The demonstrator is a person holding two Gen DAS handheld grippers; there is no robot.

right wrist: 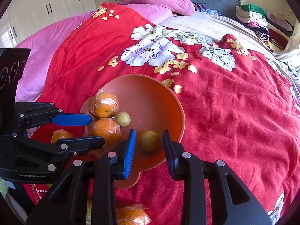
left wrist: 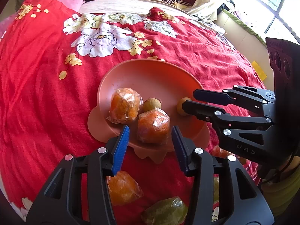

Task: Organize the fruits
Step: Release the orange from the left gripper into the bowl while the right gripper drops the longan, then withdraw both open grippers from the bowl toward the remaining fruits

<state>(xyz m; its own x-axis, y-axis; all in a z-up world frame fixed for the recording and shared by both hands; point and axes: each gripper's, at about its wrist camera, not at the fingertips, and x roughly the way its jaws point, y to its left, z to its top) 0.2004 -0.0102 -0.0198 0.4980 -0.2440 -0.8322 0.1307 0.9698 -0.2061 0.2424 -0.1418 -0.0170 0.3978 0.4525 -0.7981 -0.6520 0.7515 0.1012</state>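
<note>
An orange-pink bowl (left wrist: 150, 75) (right wrist: 150, 93) sits on the red flowered bedspread. It holds two plastic-wrapped oranges (left wrist: 124, 106) (left wrist: 152, 124) and two small yellow-green fruits (left wrist: 151, 104) (right wrist: 149, 140). My left gripper (left wrist: 150, 133) is open, its jaws on either side of the nearer wrapped orange, just above it. My right gripper (right wrist: 149, 140) is open around the small yellow fruit at the bowl's near side; it also shows in the left wrist view (left wrist: 189, 99). More wrapped fruit lies on the bed below the bowl: an orange (left wrist: 122, 187), a green one (left wrist: 165, 211), another orange (right wrist: 132, 214).
The red bedspread (left wrist: 46, 75) covers most of the bed. Pink pillows (right wrist: 155, 0) lie at the head. Piled clothes (right wrist: 258, 18) are at the far right. A window and a box edge (left wrist: 243, 33) stand beside the bed. White cupboards (right wrist: 46, 3) are at the far left.
</note>
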